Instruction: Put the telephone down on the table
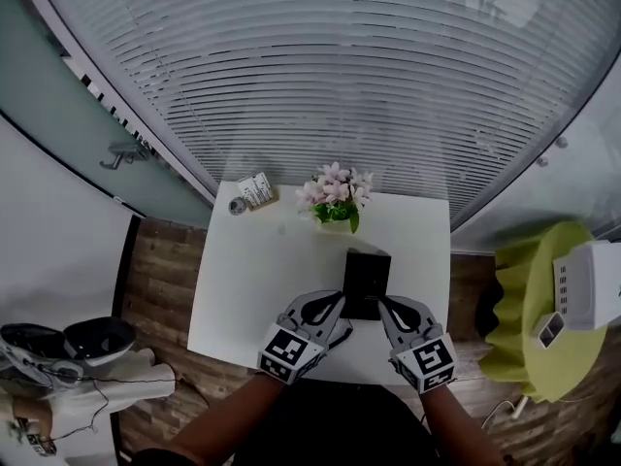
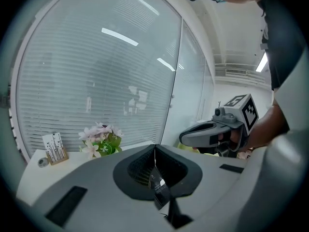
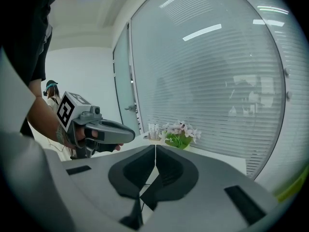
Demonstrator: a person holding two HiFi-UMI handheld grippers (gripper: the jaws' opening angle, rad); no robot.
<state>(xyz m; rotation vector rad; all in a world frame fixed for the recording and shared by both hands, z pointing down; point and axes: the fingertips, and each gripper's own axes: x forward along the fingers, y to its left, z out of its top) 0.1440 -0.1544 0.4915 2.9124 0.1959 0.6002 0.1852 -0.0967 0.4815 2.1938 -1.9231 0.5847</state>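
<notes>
Head view. Noted white table (image 1: 262, 289) below slatted blinds (image 1: 320, 76). Found telephone (image 1: 367, 282), a dark flat slab, over the table's near half; could not tell whether touching the top. Logged left gripper (image 1: 338, 305) at its 7 o'clock corner and right gripper (image 1: 384, 305) at its 5 o'clock corner, both on the near edge. Listed pink flowers (image 1: 335, 194) at 12 o'clock of the telephone and card stand (image 1: 255, 190) at 10 o'clock, both by the table's far edge.

Left gripper view. Found jaws closed, clamped on a thin dark edge of the telephone (image 2: 158, 185). Noted right gripper (image 2: 183, 139) at 2 o'clock, flowers (image 2: 100, 139) at 10 o'clock, card stand (image 2: 54, 148) at 9 o'clock.

Right gripper view. Found jaws closed, tips meeting, with the dark telephone (image 3: 147, 193) pinched low between them. Noted left gripper (image 3: 130, 135) at 10 o'clock, flowers (image 3: 179, 133) at 1 o'clock.
</notes>
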